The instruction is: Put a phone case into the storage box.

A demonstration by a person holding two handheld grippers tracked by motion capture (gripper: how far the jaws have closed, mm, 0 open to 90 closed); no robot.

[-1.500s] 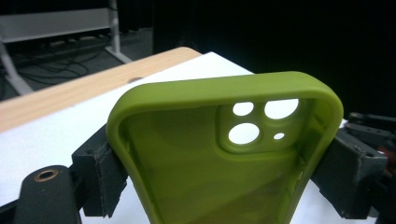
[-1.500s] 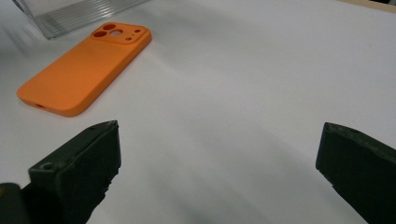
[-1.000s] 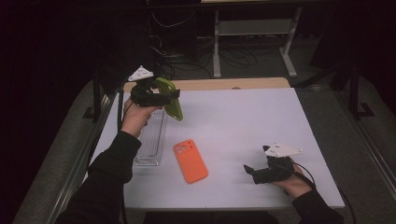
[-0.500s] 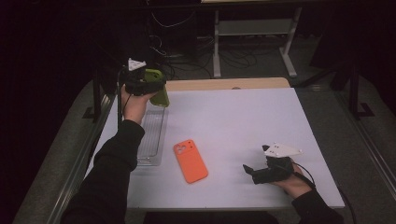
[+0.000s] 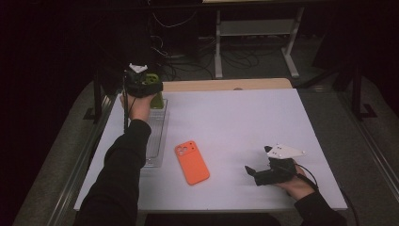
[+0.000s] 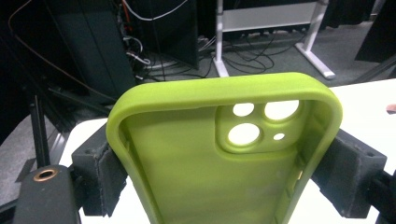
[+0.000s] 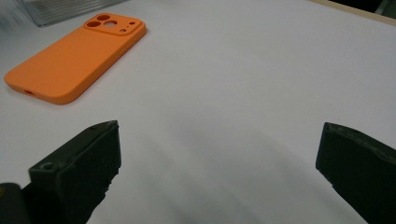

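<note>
A lime-green phone case (image 6: pixel 219 154) stands upright between the jaws of my left gripper (image 6: pixel 224 168), whose pads press on its two long sides; its hollow inside and camera holes face the camera. In the high view that left gripper (image 5: pixel 143 87) holds the green case (image 5: pixel 155 96) over the far end of a clear tray (image 5: pixel 157 136) at the table's left. An orange phone case (image 5: pixel 192 162) lies face down on the white table (image 5: pixel 244 122), also seen as the orange case (image 7: pixel 74 56). My right gripper (image 7: pixel 219 172) rests open near the front right, with nothing between its jaws, right gripper (image 5: pixel 256 172).
The clear ribbed tray lies along the left edge of the table. A wooden strip (image 5: pixel 226 84) runs along the far edge. Beyond it are a dark floor, cables and a white desk frame (image 5: pixel 254 33).
My left gripper has carried the green case leftward and down, from above the table's far middle-left to over the tray's far end. The right gripper and orange case have stayed put.
</note>
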